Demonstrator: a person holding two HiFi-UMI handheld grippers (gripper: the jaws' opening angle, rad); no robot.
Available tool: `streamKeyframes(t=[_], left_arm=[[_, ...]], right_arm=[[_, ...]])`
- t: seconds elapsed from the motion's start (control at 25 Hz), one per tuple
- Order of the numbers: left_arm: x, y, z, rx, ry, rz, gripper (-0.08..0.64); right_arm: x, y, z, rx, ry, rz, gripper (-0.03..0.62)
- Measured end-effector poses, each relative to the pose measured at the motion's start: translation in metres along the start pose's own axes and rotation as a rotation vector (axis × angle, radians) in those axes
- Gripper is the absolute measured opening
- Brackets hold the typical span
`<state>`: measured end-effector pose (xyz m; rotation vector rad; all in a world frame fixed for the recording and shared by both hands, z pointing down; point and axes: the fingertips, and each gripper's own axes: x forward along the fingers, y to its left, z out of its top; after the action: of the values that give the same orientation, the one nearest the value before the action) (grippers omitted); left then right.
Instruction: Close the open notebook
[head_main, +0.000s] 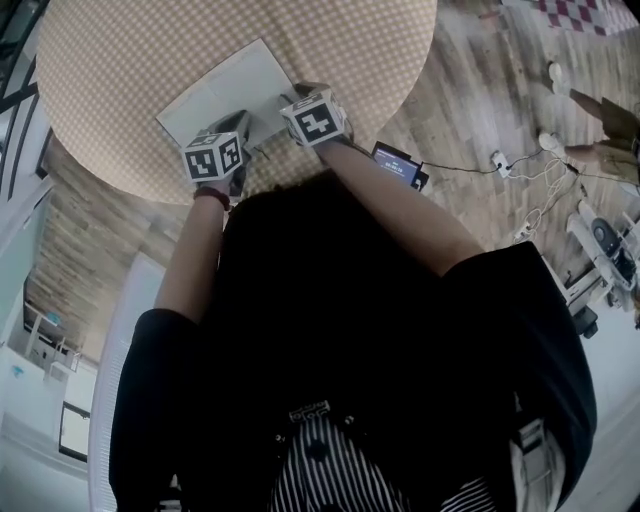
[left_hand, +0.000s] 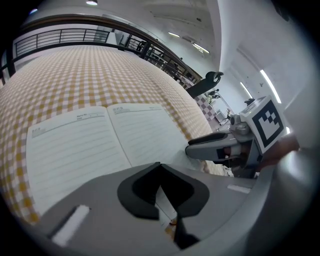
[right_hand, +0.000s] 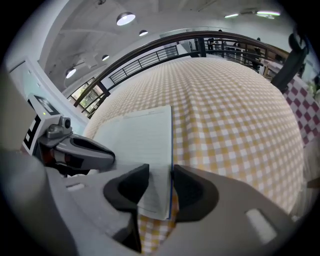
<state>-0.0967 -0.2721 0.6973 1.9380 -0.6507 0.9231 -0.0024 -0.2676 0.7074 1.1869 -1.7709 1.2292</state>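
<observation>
Head view: a round table (head_main: 60, 150) under a yellow-checked cloth (head_main: 350, 50) filled the frame's 11 o'clock part. The notebook (head_main: 225, 90) lay open and flat on the cloth, close to the table's 6 o'clock rim, lined pages up. Both grippers sat at its near long edge, close beside each other, pointing steeply down.

The left gripper (left_hand: 161, 172) was about mid-edge, over the right page just beside the spine. Its jaws were pressed almost together with the tips meeting. Only a sliver of page and cloth showed through the slit, nothing visibly pinched.

The right gripper (right_hand: 160, 187) was at the notebook's 5 o'clock corner, jaws spread partway. The corner and its blue cover edge showed in the gap, and the right pad sat just beside that edge. The page lay flat there. Could not tell whether the pads touched paper.

Each gripper showed in the other's view: at 3 o'clock in the left one, at 9 o'clock in the right one.

A dark red band (head_main: 212, 196) was on the left wrist. On the wood floor (head_main: 470, 80), at the table's 4 o'clock, lay a small lit device (head_main: 398, 165) and white cables (head_main: 530, 175).
</observation>
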Motion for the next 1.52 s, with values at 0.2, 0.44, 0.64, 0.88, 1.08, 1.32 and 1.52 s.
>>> streamKeyframes(t=[0.2,0.44,0.64,0.88,1.08,1.32,1.52], left_arm=[[0.000,0.000,0.000,-0.025,-0.024,-0.013,0.003],[-0.009,0.003,0.001,-0.082,-0.062,-0.085,0.002],[-0.017,0.005,0.002,-0.129,-0.099,-0.179,0.000],[-0.042,0.032,-0.006,-0.416,-0.299,-0.237,-0.001],[-0.069,0.054,-0.018,-0.539,-0.406,-0.287,0.000],[-0.075,0.075,-0.024,-0.539,-0.422,-0.215,0.000],[-0.076,0.074,-0.024,-0.550,-0.420,-0.219,0.000]], right_arm=[[0.000,-0.001,-0.001,0.023,0.020,0.034,0.143],[-0.003,0.015,0.001,0.099,0.024,0.102,0.124],[-0.004,0.066,0.005,0.153,0.022,0.273,0.124],[-0.027,0.133,0.017,0.027,0.004,0.428,0.124],[-0.046,0.194,0.022,-0.219,0.002,0.506,0.123],[-0.121,0.148,0.106,-0.310,-0.340,0.345,0.211],[-0.060,0.057,0.044,-0.001,-0.068,0.334,0.295]])
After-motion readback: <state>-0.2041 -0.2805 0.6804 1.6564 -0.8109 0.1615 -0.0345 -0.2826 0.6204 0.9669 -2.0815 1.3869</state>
